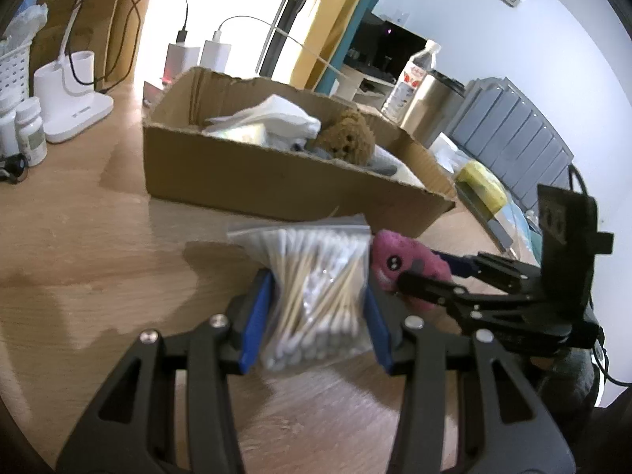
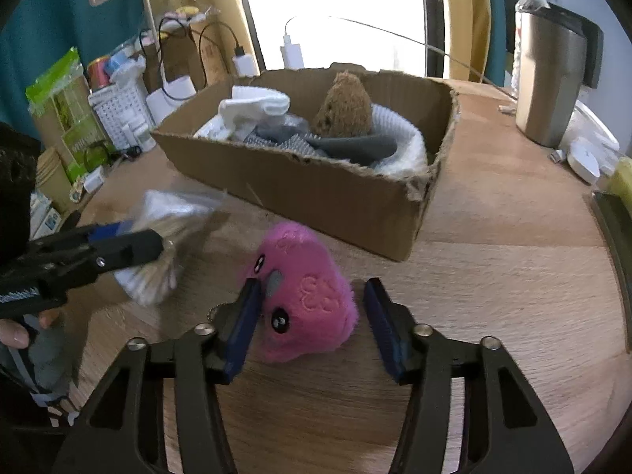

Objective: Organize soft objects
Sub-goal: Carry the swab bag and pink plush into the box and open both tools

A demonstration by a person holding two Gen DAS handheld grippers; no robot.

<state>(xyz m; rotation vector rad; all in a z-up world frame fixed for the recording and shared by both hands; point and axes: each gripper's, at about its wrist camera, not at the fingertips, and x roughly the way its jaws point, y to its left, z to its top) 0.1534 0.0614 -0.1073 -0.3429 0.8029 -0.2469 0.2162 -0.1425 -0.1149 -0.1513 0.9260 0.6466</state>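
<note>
A torn-edged corrugated cardboard box (image 2: 316, 181) sits ahead of both grippers on the wood-grain table (image 2: 493, 276). The right gripper (image 2: 312, 316) straddles a fuzzy pink plush (image 2: 312, 300), blue pads apart. The left gripper (image 1: 316, 316) pinches a crinkly clear bag of cotton swabs (image 1: 312, 292).

Two black two-finger grippers with blue pads: the left gripper (image 1: 316, 312) and the right gripper (image 2: 312, 324). One clear zip bag of wooden-stemmed cotton swabs (image 1: 312, 284). One fuzzy pink plush toy with black eyes (image 2: 304, 296). One open brown cardboard box (image 2: 316, 189) on the wooden desk (image 2: 493, 276). In the box, one brown plush toy (image 2: 347, 106) and one white folded cloth (image 2: 256, 106). One steel tumbler (image 2: 549, 79). One clear plastic water bottle (image 1: 410, 79). Two white pill bottles (image 1: 29, 130). Two white chargers (image 1: 199, 55).
</note>
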